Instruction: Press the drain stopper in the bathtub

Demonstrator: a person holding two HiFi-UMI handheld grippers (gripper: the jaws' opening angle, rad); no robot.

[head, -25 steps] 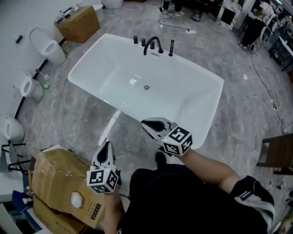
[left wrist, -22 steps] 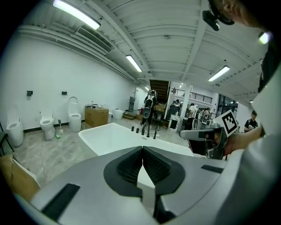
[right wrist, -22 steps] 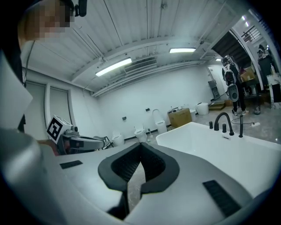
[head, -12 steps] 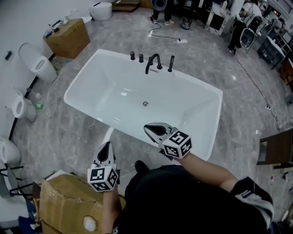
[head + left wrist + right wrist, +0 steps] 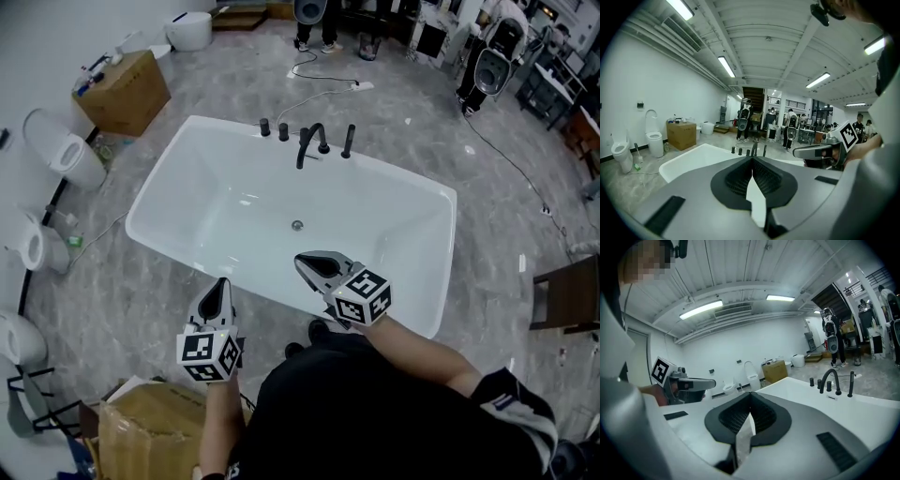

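Note:
A white bathtub (image 5: 169, 192) stands on the grey floor in the head view. Its small round drain stopper (image 5: 297, 225) sits in the middle of the tub's bottom. A black faucet (image 5: 310, 142) with separate knobs is on the far rim. My right gripper (image 5: 305, 262) is shut and empty, its tips over the tub's near rim, well short of the stopper. My left gripper (image 5: 220, 287) is shut and empty, outside the tub near its front wall. The left gripper view shows the tub (image 5: 689, 159) past my shut left gripper (image 5: 752, 157); the right gripper view shows the faucet (image 5: 828, 378).
Toilets (image 5: 58, 141) line the left wall. One cardboard box (image 5: 122, 89) stands beyond the tub's far left corner, and another box (image 5: 155, 431) is at my lower left. A cable (image 5: 323, 75) trails behind the tub. A dark chair (image 5: 567, 295) is at right. People stand far off.
The view has closed in on the tub, which now lies lower and nearer. The right gripper's tips have come over the near rim. Both grippers stay shut.

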